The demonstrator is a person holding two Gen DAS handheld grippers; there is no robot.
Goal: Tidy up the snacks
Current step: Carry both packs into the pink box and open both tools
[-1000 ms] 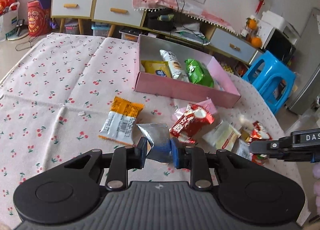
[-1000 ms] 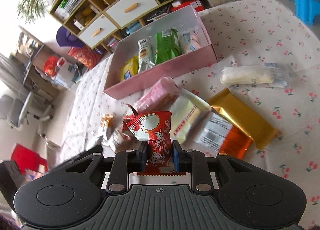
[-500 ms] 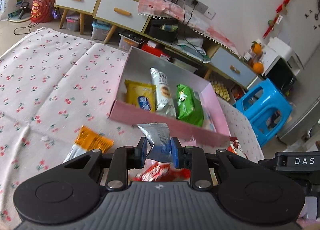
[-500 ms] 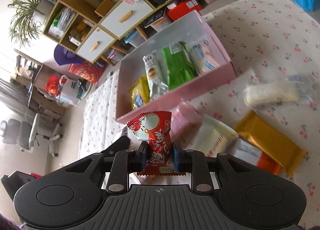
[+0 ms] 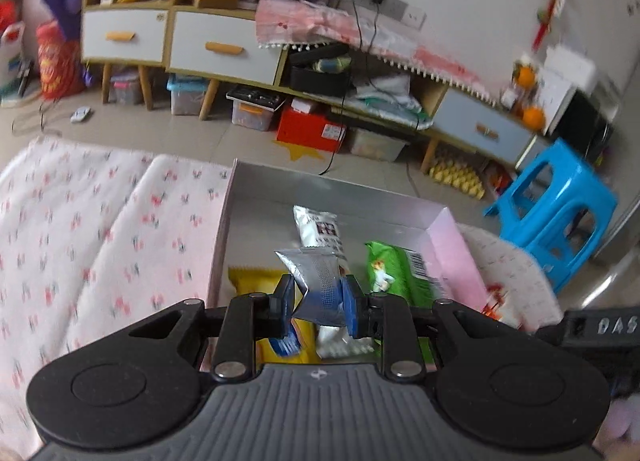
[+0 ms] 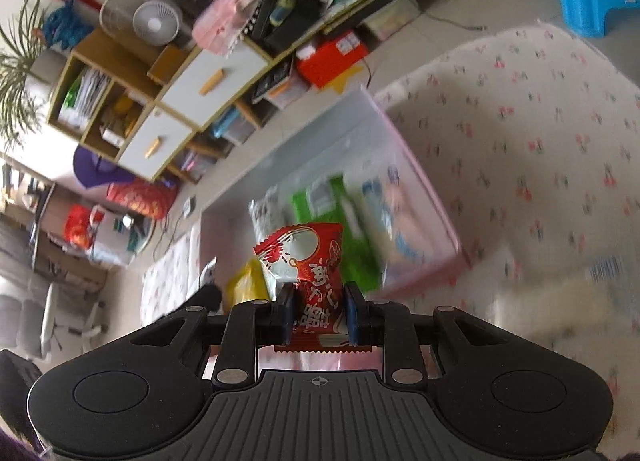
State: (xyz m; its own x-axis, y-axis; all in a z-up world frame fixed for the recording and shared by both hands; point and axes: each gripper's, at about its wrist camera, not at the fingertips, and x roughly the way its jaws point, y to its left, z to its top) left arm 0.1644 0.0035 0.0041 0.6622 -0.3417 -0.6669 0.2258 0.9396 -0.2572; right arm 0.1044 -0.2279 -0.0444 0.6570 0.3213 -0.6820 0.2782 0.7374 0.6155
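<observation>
My left gripper [image 5: 319,303] is shut on a silver foil packet [image 5: 320,281] and hovers over the near side of the pink box [image 5: 452,233]. Inside the box lie a yellow packet [image 5: 250,281], a white packet [image 5: 320,229] and a green packet [image 5: 394,273]. In the right wrist view my right gripper [image 6: 319,313] is shut on a red and white snack packet [image 6: 308,257], held above the same pink box [image 6: 424,189], where green [image 6: 348,233], yellow [image 6: 246,285] and pale blue packets [image 6: 400,221] show blurred.
The box sits on a table under a cherry-print cloth [image 5: 100,221]. Part of the right gripper's black body [image 5: 600,329] shows at the right edge of the left wrist view. Beyond the table are a low cabinet [image 5: 224,49] and a blue stool [image 5: 556,209].
Both grippers carried their packets away from the loose snacks on the cloth and forward over the pink box, which now fills the middle of both views. The right gripper also rolled.
</observation>
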